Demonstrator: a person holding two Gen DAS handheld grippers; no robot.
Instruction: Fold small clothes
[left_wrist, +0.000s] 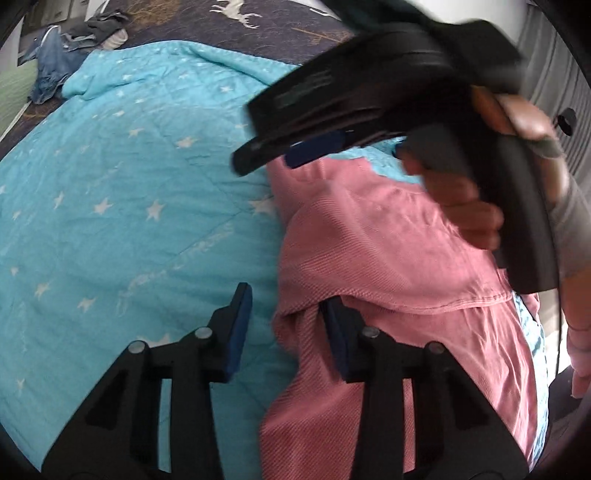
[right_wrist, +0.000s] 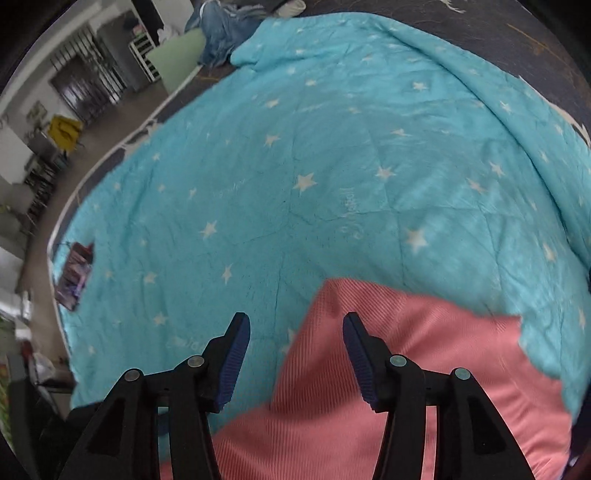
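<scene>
Across the lower right of the left wrist view lies the pink garment (left_wrist: 388, 258), on the turquoise star quilt (left_wrist: 129, 206). We judge the fold as partly made: one layer is already laid over another, its hemmed edge running across the lower right, yet the outline is still lumpy and uneven. Our left gripper (left_wrist: 286, 332) sits at bottom centre with its jaws part-way apart. One pad rests against the left edge of the garment; the other stands over the quilt, and we cannot tell whether any cloth is pinched. In the upper right, blurred, a hand (left_wrist: 476, 214) carries the right gripper (left_wrist: 314, 155) above the garment's far end. A heap of other clothes (left_wrist: 74, 48) waits at upper left, so more pieces appear to remain. Faint pale lettering crosses the quilt near mid-frame, but we cannot read it.

Low in the right wrist view, the same garment (right_wrist: 388, 369) fills the lower right, with the quilt (right_wrist: 295, 166) spreading over the rest. The right gripper (right_wrist: 295, 347) is open, nothing between its pads, its right finger over the garment and its left over the quilt. We judge smoothing or a further fold is still to come. Faint quilt lettering right of centre is unreadable; a dark printed item (right_wrist: 75, 273) at the left edge shows nothing legible.
</scene>
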